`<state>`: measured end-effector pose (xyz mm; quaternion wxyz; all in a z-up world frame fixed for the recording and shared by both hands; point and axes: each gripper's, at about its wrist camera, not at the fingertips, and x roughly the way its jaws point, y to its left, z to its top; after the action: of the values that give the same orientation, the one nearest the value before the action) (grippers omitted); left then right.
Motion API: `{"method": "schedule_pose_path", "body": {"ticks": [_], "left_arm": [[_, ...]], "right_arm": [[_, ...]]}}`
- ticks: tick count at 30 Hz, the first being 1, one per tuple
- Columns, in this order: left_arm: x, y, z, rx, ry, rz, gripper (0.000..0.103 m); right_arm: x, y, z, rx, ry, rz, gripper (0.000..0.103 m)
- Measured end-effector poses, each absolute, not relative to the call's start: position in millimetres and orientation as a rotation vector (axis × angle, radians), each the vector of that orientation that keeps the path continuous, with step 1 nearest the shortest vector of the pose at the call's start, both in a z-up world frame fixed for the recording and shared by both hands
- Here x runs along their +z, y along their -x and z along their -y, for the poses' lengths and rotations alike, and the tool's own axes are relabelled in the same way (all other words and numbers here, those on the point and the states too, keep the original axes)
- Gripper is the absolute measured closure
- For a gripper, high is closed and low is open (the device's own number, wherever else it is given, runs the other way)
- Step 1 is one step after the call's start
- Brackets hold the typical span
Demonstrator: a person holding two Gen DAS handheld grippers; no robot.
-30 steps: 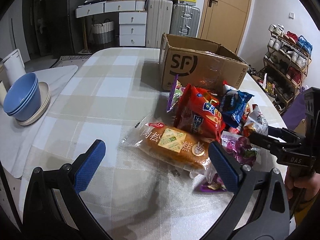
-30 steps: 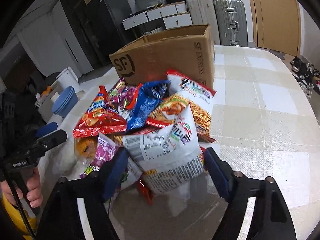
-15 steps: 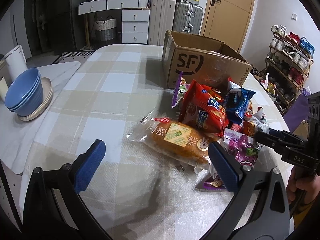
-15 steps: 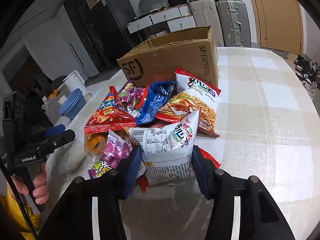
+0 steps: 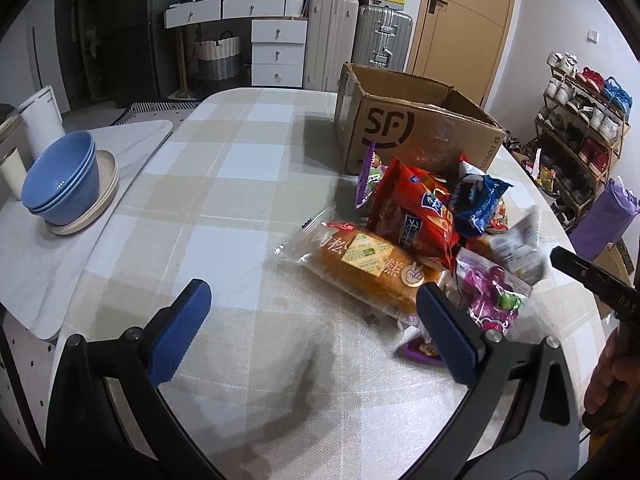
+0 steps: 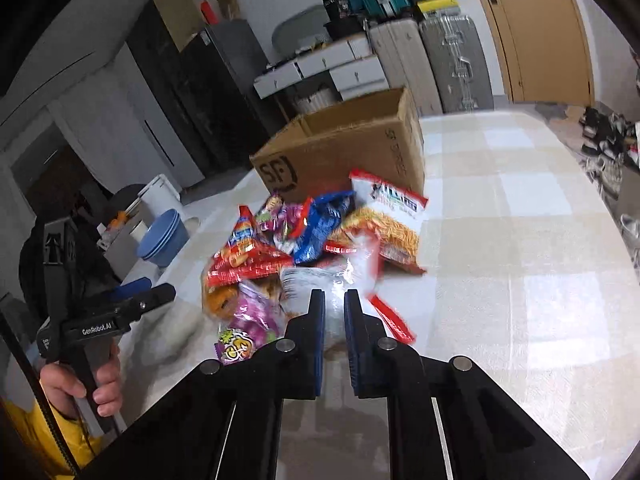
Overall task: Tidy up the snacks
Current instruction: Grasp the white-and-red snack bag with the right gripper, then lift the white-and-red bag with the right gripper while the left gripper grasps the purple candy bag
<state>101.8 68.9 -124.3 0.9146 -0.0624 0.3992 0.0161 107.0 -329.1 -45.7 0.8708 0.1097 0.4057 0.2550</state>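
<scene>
- Soft indoor light; glare on the table [image 6: 560, 300] at right.
- Fisheye bends edges, corners black.
- White packet [image 6: 340, 280] is motion-blurred.
- Faint shadows below.

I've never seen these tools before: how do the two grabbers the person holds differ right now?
The left gripper has its jaws spread wide and holds nothing, hovering above the table; the right gripper has its jaws pinched nearly together on a white snack bag. The left points beside the bread loaf; the right sits at the pile's near edge. Both have blue pads on black arms.
</scene>
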Motion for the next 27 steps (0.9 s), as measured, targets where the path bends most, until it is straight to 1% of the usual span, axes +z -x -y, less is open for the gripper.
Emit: {"method": "schedule_pose_path", "body": {"ticks": [4,5,7,8,9,10,11,13,19,22,23,24,25,26,27], "left_arm": [[-121,-99,-65,0.025,0.127,-0.818,0.001],[-121,-99,-64,0.025,0.122,-0.818,0.001],[-121,-98,-62,0.021,0.120,-0.821,0.001],[-121,-97,-61,0.020,0.124,-0.825,0.001],[-122,-98,-61,0.020,0.126,-0.829,0.001],[-123,-98,-60,0.018,0.129,-0.834,0.001],[-123,-98,-60,0.015,0.130,-0.836,0.001],[-125,-98,-59,0.013,0.125,-0.842,0.001],[-131,-100,-57,0.000,0.130,-0.856,0.001],[-133,-100,-57,-0.005,0.133,-0.861,0.001],[-134,-101,-58,-0.008,0.137,-0.864,0.001],[-135,-101,-58,-0.009,0.138,-0.866,0.001],[-136,-102,-58,-0.009,0.137,-0.868,0.001],[-138,-102,-58,-0.011,0.139,-0.872,0.001],[-139,-103,-58,-0.013,0.141,-0.875,0.001]], "right_arm": [[-54,-104,325,0.545,-0.196,-0.862,0.091],[-53,-103,323,0.543,-0.185,-0.851,0.088],[-50,-103,320,0.552,-0.169,-0.823,0.065],[-47,-104,318,0.534,-0.151,-0.812,0.037],[-44,-105,315,0.499,-0.133,-0.791,0.015],[-42,-105,315,0.479,-0.123,-0.771,0.012],[-39,-106,314,0.467,-0.116,-0.746,0.011],[-37,-113,308,0.466,-0.105,-0.754,0.010],[-63,-143,293,0.510,-0.144,-0.904,0.010],[-77,-149,287,0.533,-0.145,-0.948,0.010],[-81,-151,284,0.520,-0.125,-0.961,0.013],[-85,-152,282,0.506,-0.114,-0.974,0.019],[-89,-155,282,0.504,-0.124,-0.993,0.020],[-89,-155,284,0.505,-0.143,-0.984,0.027],[-90,-157,287,0.519,-0.170,-0.994,0.032]]}}
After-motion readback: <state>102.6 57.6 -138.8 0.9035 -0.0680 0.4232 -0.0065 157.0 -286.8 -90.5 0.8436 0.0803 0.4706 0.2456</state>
